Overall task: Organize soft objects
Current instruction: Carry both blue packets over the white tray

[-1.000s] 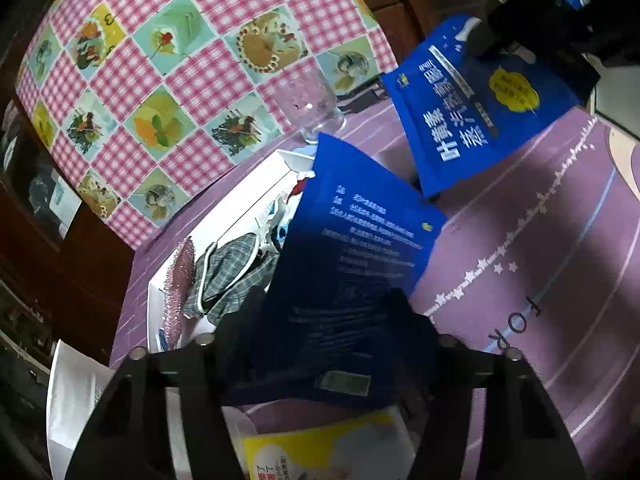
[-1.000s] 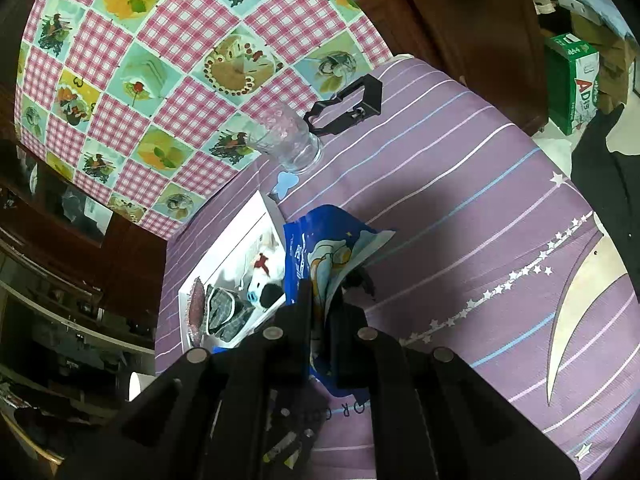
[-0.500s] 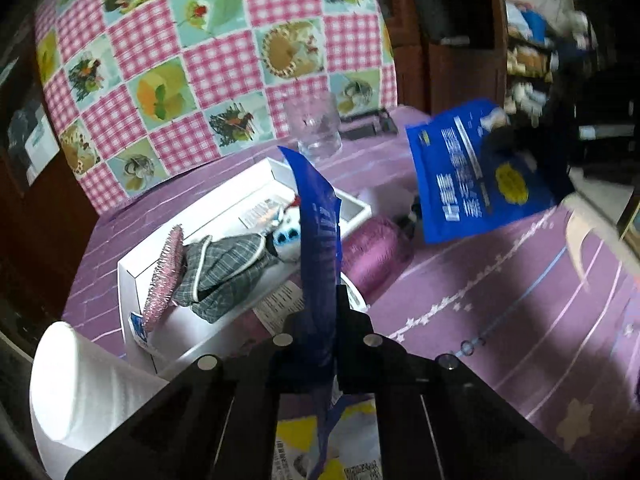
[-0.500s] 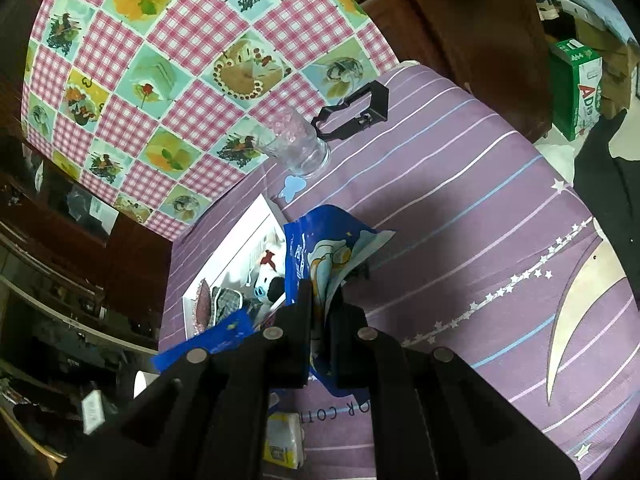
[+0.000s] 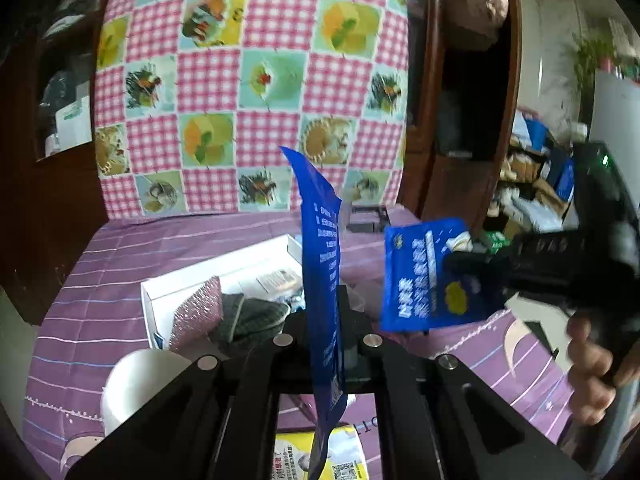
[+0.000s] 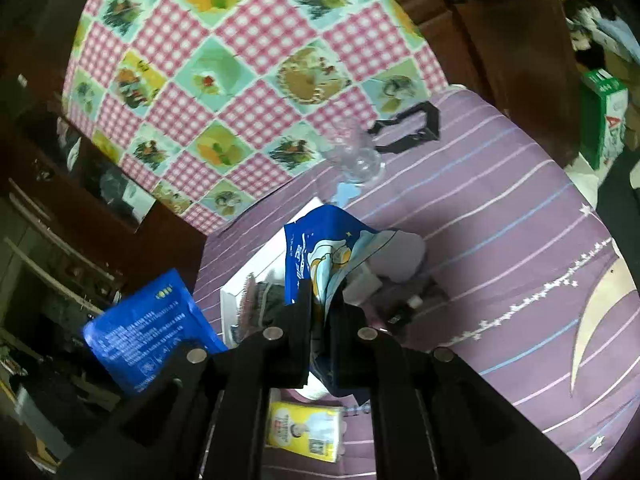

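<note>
My left gripper (image 5: pixel 326 308) is shut on a blue printed pouch (image 5: pixel 320 264), held upright and edge-on above the table; the pouch also shows in the right wrist view (image 6: pixel 148 324). My right gripper (image 6: pixel 322 296) is shut on a second blue pouch (image 6: pixel 324 248) with a cartoon print, seen in the left wrist view (image 5: pixel 424 276) held to the right in the air. Below lies a white open box (image 5: pixel 192 284) holding a grey plaid soft item (image 5: pixel 248 316) and a pink sparkly one (image 5: pixel 196 312).
A clear glass (image 6: pixel 356 156) and a black frame (image 6: pixel 412 128) stand at the table's far side. A white roll (image 5: pixel 140 384) and a yellow pack (image 6: pixel 304 428) lie near the front. The purple striped cloth (image 6: pixel 500 220) covers the table. A chequered cloth (image 5: pixel 248 80) hangs behind.
My left gripper has lifted and tilted up, turning its pouch from flat-on to edge-on and raising it. The right gripper has risen a little with its pouch.
</note>
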Action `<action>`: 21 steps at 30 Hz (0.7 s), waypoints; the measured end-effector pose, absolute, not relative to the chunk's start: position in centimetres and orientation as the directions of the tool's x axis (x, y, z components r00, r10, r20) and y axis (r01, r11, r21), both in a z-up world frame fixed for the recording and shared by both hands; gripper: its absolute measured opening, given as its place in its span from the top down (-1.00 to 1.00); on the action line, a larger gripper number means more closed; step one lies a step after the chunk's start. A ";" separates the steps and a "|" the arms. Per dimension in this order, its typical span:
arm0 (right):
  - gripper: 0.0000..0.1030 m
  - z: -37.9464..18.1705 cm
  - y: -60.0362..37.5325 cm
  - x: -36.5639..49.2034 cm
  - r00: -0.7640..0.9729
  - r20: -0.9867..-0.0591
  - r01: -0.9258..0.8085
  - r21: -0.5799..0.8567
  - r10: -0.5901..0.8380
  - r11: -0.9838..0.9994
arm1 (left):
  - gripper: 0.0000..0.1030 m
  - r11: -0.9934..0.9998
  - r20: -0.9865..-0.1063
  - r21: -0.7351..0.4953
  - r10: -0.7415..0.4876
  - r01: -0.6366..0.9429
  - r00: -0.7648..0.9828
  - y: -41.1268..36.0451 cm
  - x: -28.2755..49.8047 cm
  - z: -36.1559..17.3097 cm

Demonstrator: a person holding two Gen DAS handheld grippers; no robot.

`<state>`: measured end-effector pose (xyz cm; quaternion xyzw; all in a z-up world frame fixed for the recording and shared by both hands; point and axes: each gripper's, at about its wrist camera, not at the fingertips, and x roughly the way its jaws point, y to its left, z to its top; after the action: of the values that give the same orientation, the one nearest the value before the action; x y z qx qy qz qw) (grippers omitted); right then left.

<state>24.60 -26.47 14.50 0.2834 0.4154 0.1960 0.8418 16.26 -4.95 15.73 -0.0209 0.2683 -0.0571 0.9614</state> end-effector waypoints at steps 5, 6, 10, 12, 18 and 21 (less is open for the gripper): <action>0.84 15.7 -24.1 25.4 0.557 -0.570 -0.131 0.658 0.604 0.742 | 0.92 0.992 -0.508 -0.057 -0.127 0.113 0.852 -3.5 16.8 18.1; 0.84 16.1 -23.5 25.6 0.555 -0.565 -0.141 0.659 0.610 0.739 | 0.92 0.993 -0.511 -0.042 -0.117 0.111 0.851 -3.0 17.1 18.6; 0.84 17.1 -20.9 27.1 0.538 -0.541 -0.178 0.676 0.646 0.715 | 0.92 0.987 -0.515 -0.076 -0.159 0.140 0.842 -0.5 17.7 20.5; 0.84 17.1 -20.1 27.7 0.533 -0.532 -0.180 0.688 0.658 0.703 | 0.92 0.980 -0.501 -0.109 -0.197 0.164 0.843 0.8 17.9 21.2; 0.84 16.7 -18.0 30.7 0.525 -0.483 -0.164 0.751 0.701 0.640 | 0.92 0.966 -0.474 -0.200 -0.244 0.166 0.846 4.7 19.8 21.4; 0.84 15.0 -17.8 31.2 0.556 -0.471 -0.160 0.748 0.685 0.644 | 0.92 0.960 -0.475 -0.258 -0.228 0.113 0.850 7.0 20.7 20.3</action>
<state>31.21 -17.77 15.04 0.3332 0.3939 0.2589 0.8166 20.72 7.01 20.34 -0.1108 0.2589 -0.0892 0.9554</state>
